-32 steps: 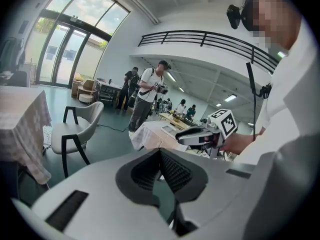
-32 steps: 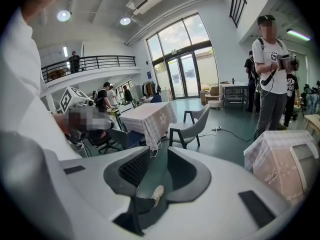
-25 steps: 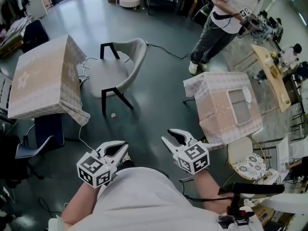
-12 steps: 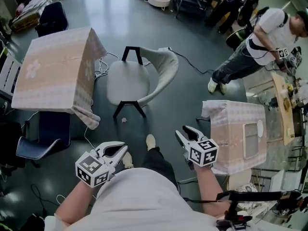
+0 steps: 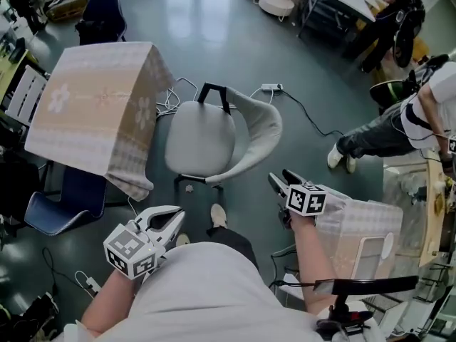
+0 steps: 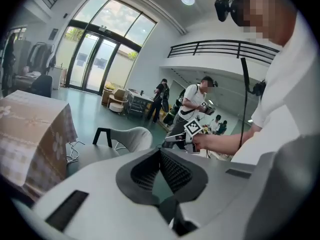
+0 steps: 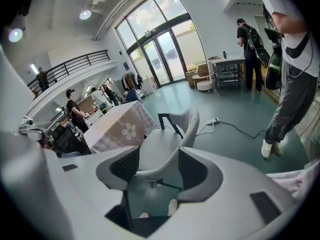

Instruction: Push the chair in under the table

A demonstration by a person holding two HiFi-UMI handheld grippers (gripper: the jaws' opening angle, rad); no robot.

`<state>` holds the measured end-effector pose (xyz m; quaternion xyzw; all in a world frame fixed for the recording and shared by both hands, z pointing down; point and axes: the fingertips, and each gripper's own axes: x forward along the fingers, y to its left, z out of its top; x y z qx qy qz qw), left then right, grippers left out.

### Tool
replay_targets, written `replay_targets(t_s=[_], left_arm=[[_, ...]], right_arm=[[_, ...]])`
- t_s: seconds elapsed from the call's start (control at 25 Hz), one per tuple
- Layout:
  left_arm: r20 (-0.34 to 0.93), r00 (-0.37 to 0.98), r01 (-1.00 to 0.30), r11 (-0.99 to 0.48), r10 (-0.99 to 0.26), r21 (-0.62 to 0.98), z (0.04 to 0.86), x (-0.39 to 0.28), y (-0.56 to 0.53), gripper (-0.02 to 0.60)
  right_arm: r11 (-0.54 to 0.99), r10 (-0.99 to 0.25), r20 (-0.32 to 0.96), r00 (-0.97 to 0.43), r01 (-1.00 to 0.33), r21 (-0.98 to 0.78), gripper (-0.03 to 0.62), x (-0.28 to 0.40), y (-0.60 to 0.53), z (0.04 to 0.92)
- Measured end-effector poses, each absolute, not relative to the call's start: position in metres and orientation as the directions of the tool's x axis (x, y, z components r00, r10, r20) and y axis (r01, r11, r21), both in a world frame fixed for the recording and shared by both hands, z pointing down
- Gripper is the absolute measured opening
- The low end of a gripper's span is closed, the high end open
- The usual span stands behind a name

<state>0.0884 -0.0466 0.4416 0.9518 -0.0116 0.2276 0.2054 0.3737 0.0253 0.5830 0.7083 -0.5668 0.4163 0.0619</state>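
Observation:
A grey chair point(image 5: 199, 134) with black legs stands pulled out to the right of a table point(image 5: 92, 105) draped in a beige flowered cloth; its curved backrest point(image 5: 265, 130) faces me. My right gripper point(image 5: 280, 179) hovers just short of the backrest, jaws opening with nothing between them. In the right gripper view the chair point(image 7: 165, 139) shows through the right gripper point(image 7: 157, 166), with the table point(image 7: 120, 126) behind it. My left gripper point(image 5: 177, 216) hangs lower left, near my body, apart from the chair and shut. The left gripper point(image 6: 160, 151) looks toward the chair point(image 6: 125, 136) and table point(image 6: 30, 129).
A second cloth-covered table point(image 5: 363, 223) stands close on my right. A white power strip point(image 5: 271, 87) and its cables lie on the floor behind the chair. A blue chair point(image 5: 60, 205) sits at the left table's near side. A person point(image 5: 399, 127) stands at the right.
I have walked up to the chair, which now lies right in front of me. Both grippers came with me; the right one reached ahead toward the backrest and its jaws spread wider.

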Motion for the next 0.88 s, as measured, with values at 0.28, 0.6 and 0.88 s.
replay_targets(t_s=[0.28,0.6,0.88], left_arm=[[0.469,0.88,-0.276,-0.887,-0.078,0.37,0.443,0.118,-0.084,0.012],[0.501,0.846,-0.394,-0.849,-0.184,0.352,0.448,0.108,-0.114,0.011],[0.497,0.828,-0.467,-0.811,-0.26,0.352,0.451,0.085,-0.14,0.012]], right_arm=[[-0.416,-0.741,0.671,-0.01,-0.777,-0.472,0.28,0.475,-0.052,0.645],[-0.557,-0.637,0.771,-0.019,-0.68,-0.477,0.296,0.533,-0.082,0.732],[-0.616,-0.59,0.808,0.0,-0.646,-0.45,0.168,0.529,-0.096,0.755]])
